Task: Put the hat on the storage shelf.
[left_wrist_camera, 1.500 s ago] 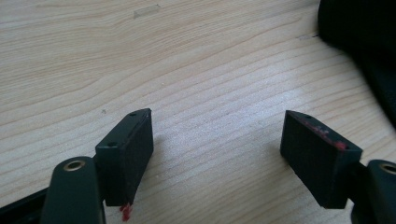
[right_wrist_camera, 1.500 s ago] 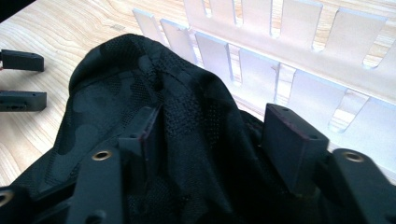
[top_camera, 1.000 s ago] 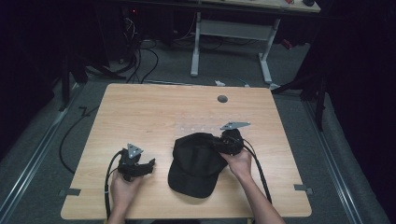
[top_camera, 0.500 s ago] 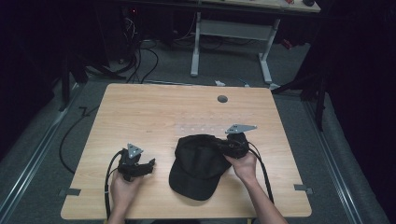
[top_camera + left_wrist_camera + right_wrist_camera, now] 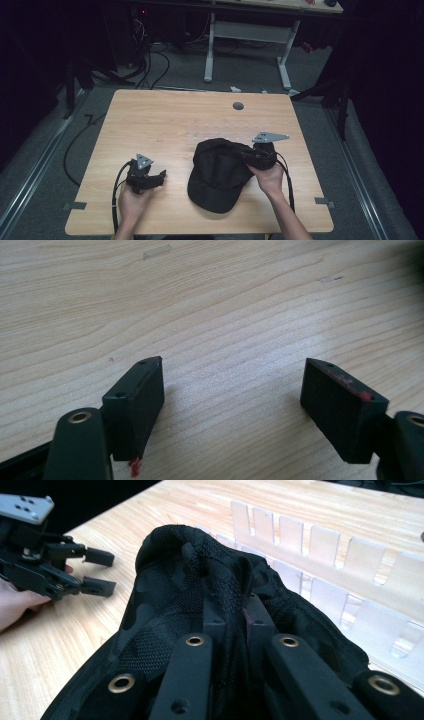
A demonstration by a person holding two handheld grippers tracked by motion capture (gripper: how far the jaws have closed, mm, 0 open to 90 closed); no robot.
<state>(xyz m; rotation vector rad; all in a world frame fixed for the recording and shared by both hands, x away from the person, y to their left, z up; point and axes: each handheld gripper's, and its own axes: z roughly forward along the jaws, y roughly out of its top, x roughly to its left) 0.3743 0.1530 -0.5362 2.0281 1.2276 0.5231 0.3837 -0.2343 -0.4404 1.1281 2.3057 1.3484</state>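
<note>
A black cap (image 5: 220, 175) lies on the wooden table (image 5: 165, 120), brim toward the front edge. My right gripper (image 5: 246, 156) is at the cap's right side, shut on a bunched fold of its mesh crown. In the right gripper view the cap's fabric (image 5: 190, 570) rises in a ridge, pinched between the jaws of the right gripper (image 5: 235, 615). My left gripper (image 5: 161, 178) rests on the table left of the cap, apart from it and open. In its own view the left gripper (image 5: 232, 400) has bare wood between its jaws.
A clear slotted plastic strip (image 5: 320, 545) lies on the table just behind the cap. A round hole (image 5: 238, 106) sits near the table's far edge. A white-legged table (image 5: 250, 30) and cables (image 5: 145, 55) lie on the floor beyond.
The right gripper has closed on the cap's crown and moved right and slightly up, pulling the fabric with it. The left gripper has stayed put.
</note>
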